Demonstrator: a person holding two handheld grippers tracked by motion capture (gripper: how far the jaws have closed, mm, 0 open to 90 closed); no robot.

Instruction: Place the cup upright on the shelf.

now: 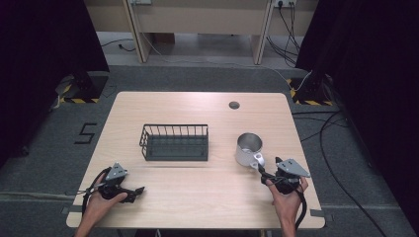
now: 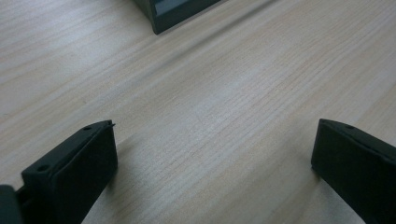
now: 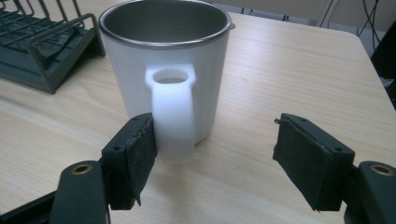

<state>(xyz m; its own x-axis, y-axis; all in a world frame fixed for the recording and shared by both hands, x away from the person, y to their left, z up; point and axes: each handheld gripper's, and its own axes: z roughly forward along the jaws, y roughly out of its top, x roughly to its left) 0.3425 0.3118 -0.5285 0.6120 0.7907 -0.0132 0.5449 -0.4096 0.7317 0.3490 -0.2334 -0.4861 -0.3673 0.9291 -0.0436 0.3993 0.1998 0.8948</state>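
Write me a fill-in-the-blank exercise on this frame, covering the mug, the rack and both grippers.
1. The white mug stands ____ on the table.
2. The right gripper has the mug's ____ between its jaws.
3. In the high view, the black wire rack sits to the mug's ____.
4. The left gripper holds its jaws ____ over bare wood.

Missing words: upright; handle; left; open
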